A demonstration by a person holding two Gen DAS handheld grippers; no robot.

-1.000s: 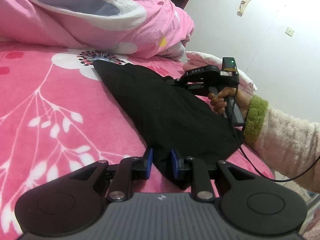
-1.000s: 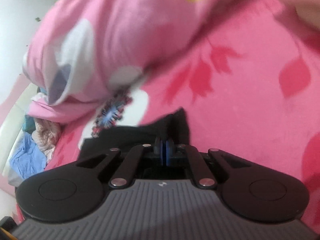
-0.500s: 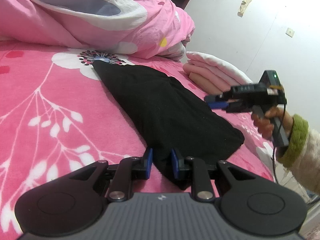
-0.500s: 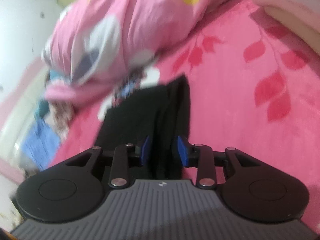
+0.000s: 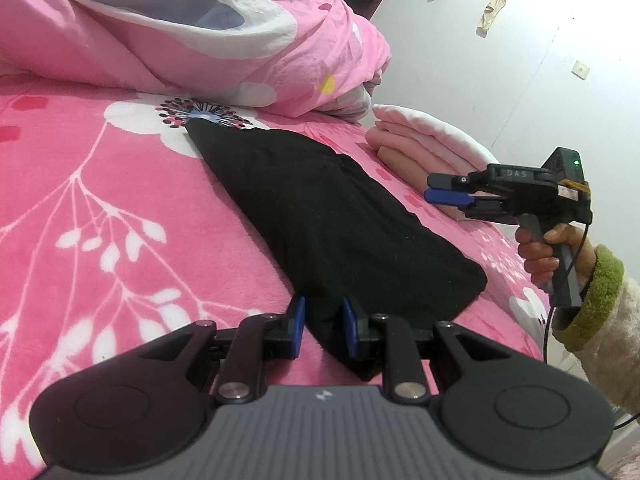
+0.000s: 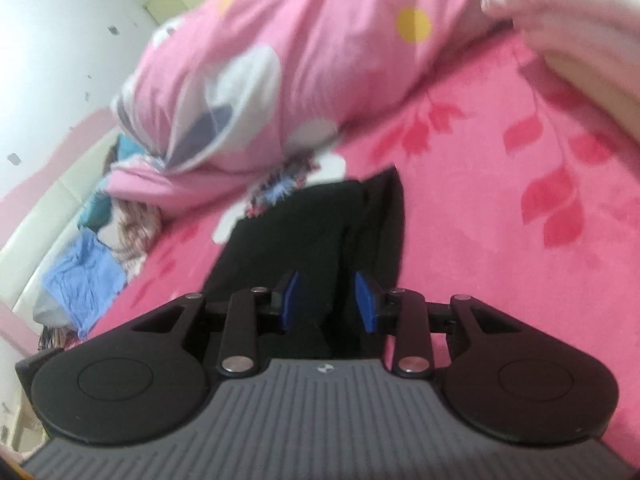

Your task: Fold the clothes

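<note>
The black cloth [image 5: 332, 220] lies folded on the pink bed [image 5: 100, 216]; it looks soft, light and floppy, so pinch a corner. Your left tool [image 5: 322, 322] grips its near corner. Your right tool [image 5: 448, 190] has just opened, holding nothing.

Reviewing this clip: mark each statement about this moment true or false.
1. The folded black garment lies on the pink floral bed cover. True.
2. The right tool is clamped on the black garment. False: its jaws have just been opening, nothing is held between them, and it hovers clear of the garment's side.
3. A folded pale pink stack of cloth lies beyond the garment. True.
4. The left tool is at the crumpled pink quilt. False: it is at the garment's near corner, far from the quilt.
</note>
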